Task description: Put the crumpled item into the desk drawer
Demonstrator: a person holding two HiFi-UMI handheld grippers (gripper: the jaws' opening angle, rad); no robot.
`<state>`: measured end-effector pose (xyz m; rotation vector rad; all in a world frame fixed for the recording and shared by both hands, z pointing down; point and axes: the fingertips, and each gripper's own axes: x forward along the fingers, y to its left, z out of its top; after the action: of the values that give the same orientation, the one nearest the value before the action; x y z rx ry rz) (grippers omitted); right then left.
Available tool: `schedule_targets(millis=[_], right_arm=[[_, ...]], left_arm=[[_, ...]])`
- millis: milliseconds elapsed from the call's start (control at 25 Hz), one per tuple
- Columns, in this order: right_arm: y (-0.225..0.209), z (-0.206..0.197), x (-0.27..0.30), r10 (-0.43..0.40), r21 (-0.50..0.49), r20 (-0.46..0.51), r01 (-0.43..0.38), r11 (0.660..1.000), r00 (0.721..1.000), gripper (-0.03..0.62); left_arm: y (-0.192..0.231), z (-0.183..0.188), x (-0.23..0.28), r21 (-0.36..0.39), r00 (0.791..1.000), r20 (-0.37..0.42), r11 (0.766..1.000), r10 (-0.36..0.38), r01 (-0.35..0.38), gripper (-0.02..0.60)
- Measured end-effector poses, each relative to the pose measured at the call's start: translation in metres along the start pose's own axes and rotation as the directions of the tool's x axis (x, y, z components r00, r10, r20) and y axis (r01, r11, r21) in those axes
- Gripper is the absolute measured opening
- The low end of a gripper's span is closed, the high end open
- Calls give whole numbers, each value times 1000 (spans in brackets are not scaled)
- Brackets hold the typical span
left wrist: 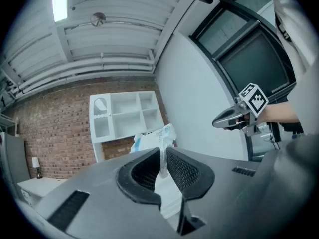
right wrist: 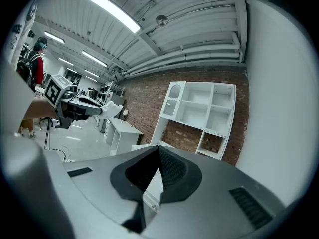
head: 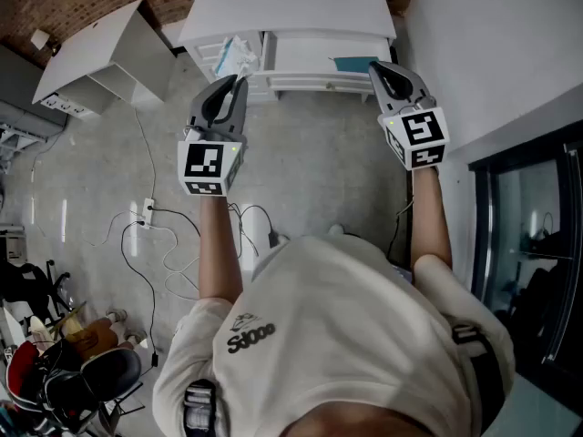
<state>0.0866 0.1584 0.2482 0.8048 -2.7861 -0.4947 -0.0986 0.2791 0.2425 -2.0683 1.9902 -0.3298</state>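
The crumpled item (head: 234,56), a white and blue plastic wrapper, sticks out of my left gripper (head: 235,82), whose jaws are shut on it. In the left gripper view the wrapper (left wrist: 155,137) is pinched between the ribbed pads and rises above them. It hangs in front of the white desk (head: 282,12), over the left part of its drawers (head: 310,57). My right gripper (head: 384,67) is held level with the left one, at the drawers' right end, shut and empty. The right gripper view shows its jaws (right wrist: 158,151) meeting with nothing between them.
A teal thing (head: 353,63) lies in the drawer section by my right gripper. A white shelf unit (head: 100,57) stands on the floor at left. Cables and a power strip (head: 148,212) cross the concrete floor. A white wall (head: 492,53) and a glass door (head: 528,244) close the right side.
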Motion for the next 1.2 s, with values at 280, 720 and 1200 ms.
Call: schedule_targets(millis=[280, 720, 1200], right_arm=[[-22, -8, -10, -34, 54, 31, 33, 998, 999, 5], [-80, -49, -37, -5, 89, 12, 4, 996, 1000, 5], [-118, -88, -51, 38, 130, 13, -39, 991, 999, 5]], left_arm=[[-16, -2, 11, -5, 1000, -10, 1000, 10, -10, 57], [-66, 7, 56, 8, 999, -43, 999, 33, -32, 57], [-107, 15, 97, 40, 998, -68, 999, 18, -15, 57]])
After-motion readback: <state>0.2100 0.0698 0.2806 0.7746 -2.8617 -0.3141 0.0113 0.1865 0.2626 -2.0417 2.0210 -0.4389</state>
